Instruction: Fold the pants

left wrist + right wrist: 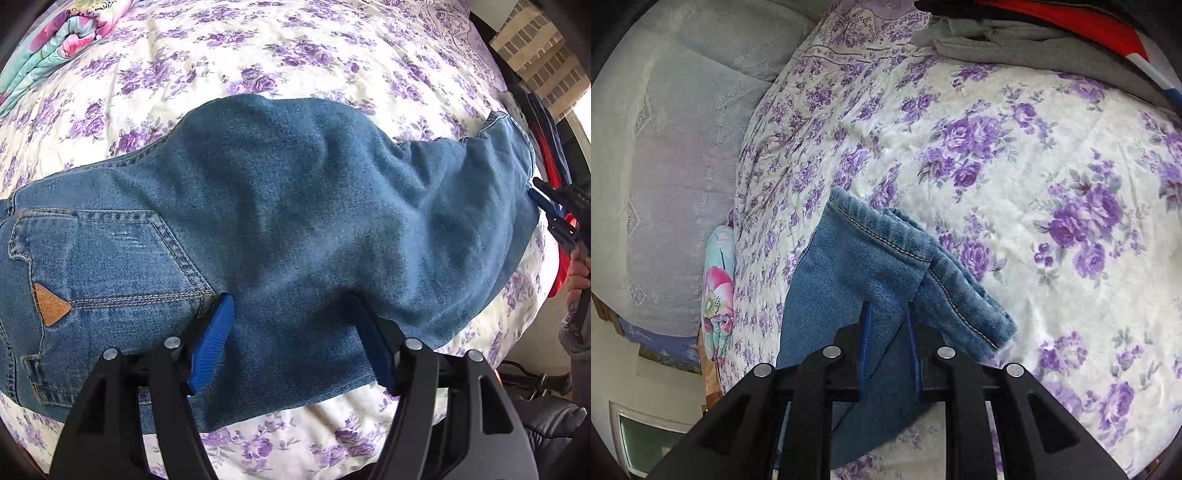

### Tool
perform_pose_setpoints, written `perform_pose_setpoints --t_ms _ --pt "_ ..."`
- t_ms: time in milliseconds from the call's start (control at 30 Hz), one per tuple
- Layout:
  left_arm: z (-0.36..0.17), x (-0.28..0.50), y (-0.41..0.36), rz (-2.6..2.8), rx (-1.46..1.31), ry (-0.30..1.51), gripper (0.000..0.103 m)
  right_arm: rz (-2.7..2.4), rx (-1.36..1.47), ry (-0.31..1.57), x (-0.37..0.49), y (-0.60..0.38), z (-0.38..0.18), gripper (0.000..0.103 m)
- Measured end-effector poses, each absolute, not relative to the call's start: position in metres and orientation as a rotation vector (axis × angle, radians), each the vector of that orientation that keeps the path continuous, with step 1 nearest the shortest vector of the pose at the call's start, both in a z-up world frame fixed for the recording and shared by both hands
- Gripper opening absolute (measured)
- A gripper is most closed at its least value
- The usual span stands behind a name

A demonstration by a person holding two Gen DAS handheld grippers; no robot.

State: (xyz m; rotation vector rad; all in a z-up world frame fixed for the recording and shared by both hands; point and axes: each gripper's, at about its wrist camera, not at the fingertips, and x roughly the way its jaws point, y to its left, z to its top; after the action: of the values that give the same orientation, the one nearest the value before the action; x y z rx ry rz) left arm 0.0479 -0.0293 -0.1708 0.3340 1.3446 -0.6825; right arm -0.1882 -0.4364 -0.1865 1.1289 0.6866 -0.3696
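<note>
**Grippers at the two ends of the jeans**

Left gripper [291, 299] is pointed steeply down over the jeans [280, 206], its jaws spread wide with denim lying under the gap; no cloth is seen pinched by the blue pads [212, 341]. To its left a back pocket [107, 266] is seen, with a tan triangular patch [51, 305] whose writing cannot be read. Right gripper [888, 314] is set at the leg end, jaws only narrowly parted, with denim between them; whether it is gripped cannot be told. Just ahead of it the stitched hem [886, 240] is doubled over on the floral bedspread [1015, 155]. A folded grey garment [1015, 44] lies far beyond.
</note>
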Motion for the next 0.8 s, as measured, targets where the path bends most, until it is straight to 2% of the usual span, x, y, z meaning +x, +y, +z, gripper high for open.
perform_pose_setpoints --t_ms 100,167,233,267,300,367,567,633,800 --pt "-0.173 0.048 -0.033 -0.711 0.334 1.353 0.079 -0.356 1.18 0.641 -0.181 -0.443 -0.196 0.024" --pt "-0.173 0.047 -0.035 -0.721 0.345 1.356 0.083 -0.331 1.216 0.605 -0.175 -0.446 -0.203 0.03" --pt "-0.173 0.047 -0.036 -0.73 0.344 1.358 0.084 -0.337 1.223 0.587 -0.172 -0.446 -0.208 0.029" --pt "-0.173 0.047 -0.035 -0.734 0.339 1.359 0.084 -0.339 1.221 0.572 -0.173 -0.446 -0.206 0.024" --pt "-0.173 0.047 -0.034 -0.737 0.333 1.359 0.084 -0.339 1.212 0.557 -0.176 -0.445 -0.201 0.013" --pt "-0.173 0.048 -0.032 -0.742 0.314 1.358 0.084 -0.336 1.166 0.524 -0.187 -0.439 -0.182 0.005" --pt "-0.172 0.052 -0.024 -0.758 0.238 1.357 0.084 -0.364 1.107 0.509 -0.235 -0.422 -0.128 0.004" --pt "-0.172 0.053 -0.023 -0.76 0.224 1.356 0.084 -0.416 1.105 0.562 -0.248 -0.42 -0.139 0.004" --pt "-0.172 0.051 -0.025 -0.767 0.241 1.348 0.085 -0.511 1.124 0.7 -0.248 -0.425 -0.209 0.004"
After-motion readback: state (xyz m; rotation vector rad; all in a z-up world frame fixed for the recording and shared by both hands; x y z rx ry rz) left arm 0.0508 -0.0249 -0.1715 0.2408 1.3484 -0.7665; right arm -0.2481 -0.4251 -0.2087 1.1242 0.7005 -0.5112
